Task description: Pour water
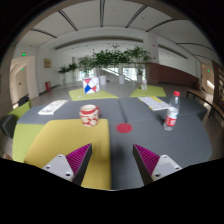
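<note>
The setting is a large hall with a panelled ceiling and a row of green potted plants (112, 60) at the far side. In front of them extends a wide grey table (130, 112) bearing yellow-green patches; white papers (153, 102) lie on its far right part. A red, white and blue cup-like object (90, 86) stands towards the far end; its exact nature cannot be told.

Task items: a clear plastic water bottle with a red cap and red label (172, 111) stands upright ahead and to the right of the fingers. A short patterned red-and-cream cup (90, 115) stands ahead and to the left, well apart from the bottle. A flat red round marker (124, 127) lies on the table between them.

The gripper (111, 161) is spread wide and holds nothing, its pink pads (148, 157) facing an empty gap.

Assessment: the task appears not begun. The bottle is ungrasped and apparently capped. Approach, grasp, carry to the cup and tilt all remain.
</note>
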A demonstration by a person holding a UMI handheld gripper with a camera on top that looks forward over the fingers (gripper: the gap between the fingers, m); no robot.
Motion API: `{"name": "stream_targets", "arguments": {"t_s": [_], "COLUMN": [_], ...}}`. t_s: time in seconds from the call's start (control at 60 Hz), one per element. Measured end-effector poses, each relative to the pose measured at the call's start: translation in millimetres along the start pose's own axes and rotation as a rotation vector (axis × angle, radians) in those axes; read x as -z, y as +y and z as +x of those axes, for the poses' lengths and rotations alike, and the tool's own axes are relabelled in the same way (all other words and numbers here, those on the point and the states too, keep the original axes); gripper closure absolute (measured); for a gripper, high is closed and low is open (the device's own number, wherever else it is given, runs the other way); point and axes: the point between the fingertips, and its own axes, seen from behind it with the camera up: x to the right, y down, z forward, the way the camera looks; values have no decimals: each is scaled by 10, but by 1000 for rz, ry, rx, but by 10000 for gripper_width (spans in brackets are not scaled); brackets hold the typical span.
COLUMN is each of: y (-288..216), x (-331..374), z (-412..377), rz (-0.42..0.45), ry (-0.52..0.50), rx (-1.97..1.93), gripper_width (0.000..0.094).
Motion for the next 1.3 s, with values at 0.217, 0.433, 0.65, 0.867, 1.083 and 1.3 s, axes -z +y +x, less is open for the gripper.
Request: {"name": "stream_targets", "arguments": {"t_s": [0.217, 0.433, 0.65, 0.867, 1.083, 1.3], "y": [111, -128, -528, -786, -884, -1019], "x": [-186, -666, -1421, -2200, -2493, -2325], "z": [1323, 2380, 3149, 3584, 3687, 3652], "rz": [-7, 67, 152, 195, 232, 238], "ry": [154, 271, 317, 333, 329, 399], "rx": [0, 45, -5, 16, 0, 46], "gripper_width": [91, 90, 93, 133, 456, 592]}}
